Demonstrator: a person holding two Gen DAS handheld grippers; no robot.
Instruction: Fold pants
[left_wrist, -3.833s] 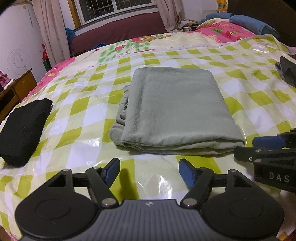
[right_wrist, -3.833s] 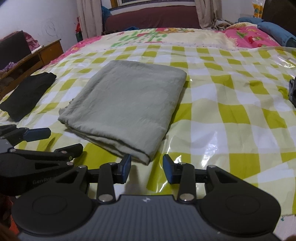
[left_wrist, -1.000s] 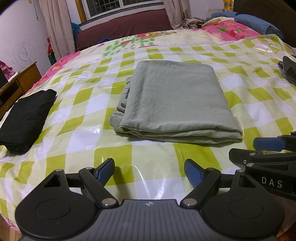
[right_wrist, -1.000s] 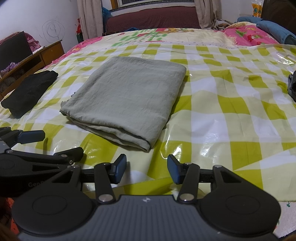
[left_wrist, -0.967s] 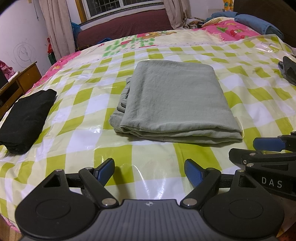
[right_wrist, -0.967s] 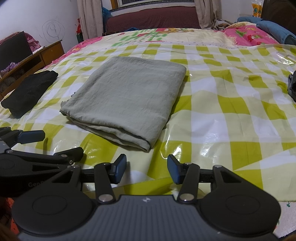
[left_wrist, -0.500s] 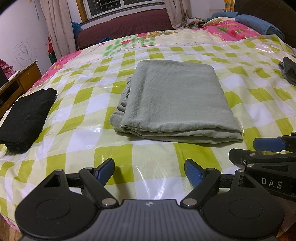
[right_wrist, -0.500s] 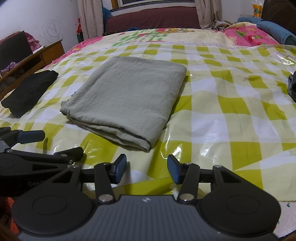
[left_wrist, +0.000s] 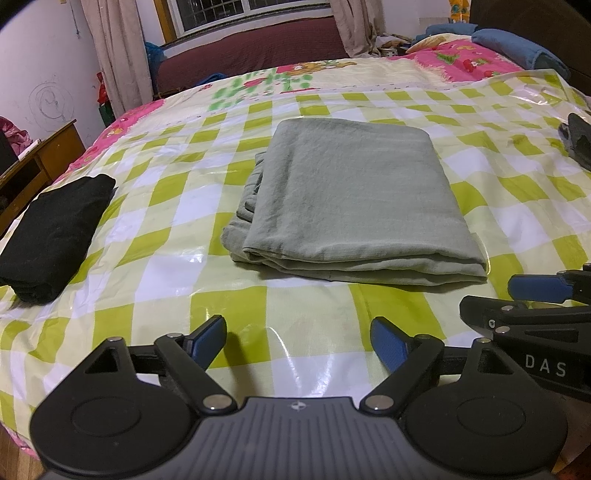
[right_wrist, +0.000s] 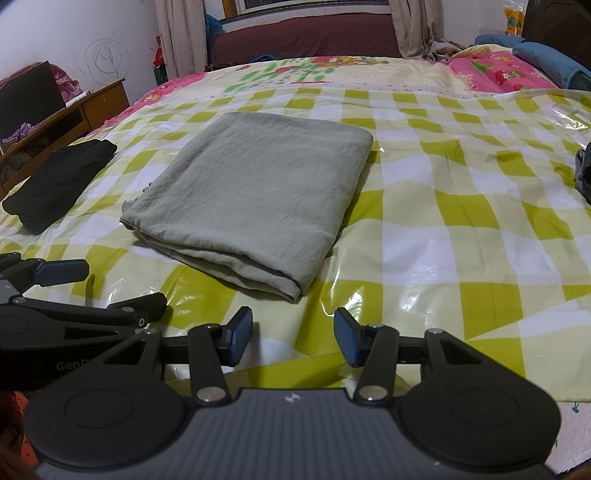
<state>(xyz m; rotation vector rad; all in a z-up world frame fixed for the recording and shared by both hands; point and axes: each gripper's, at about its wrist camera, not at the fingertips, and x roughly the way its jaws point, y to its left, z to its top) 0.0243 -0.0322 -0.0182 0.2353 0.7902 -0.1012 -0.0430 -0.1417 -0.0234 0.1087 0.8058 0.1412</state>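
Observation:
The grey-green pants (left_wrist: 351, 199) lie folded into a flat rectangle on the yellow-checked plastic sheet (left_wrist: 147, 280) over the bed; they also show in the right wrist view (right_wrist: 255, 192). My left gripper (left_wrist: 299, 338) is open and empty, low over the sheet in front of the pants' near edge, apart from them. My right gripper (right_wrist: 293, 338) is open and empty, just short of the pants' near right corner. Each gripper shows at the side of the other's view.
A folded black garment (left_wrist: 51, 232) lies at the left of the sheet. A dark item (left_wrist: 580, 144) sits at the right edge. A wooden side table (right_wrist: 62, 118) stands left of the bed. Blue bedding (right_wrist: 550, 59) lies at the far right.
Compared with 3.8 s ago both grippers have drawn back a little from the pants and opened slightly wider. Over the last second nothing has visibly moved.

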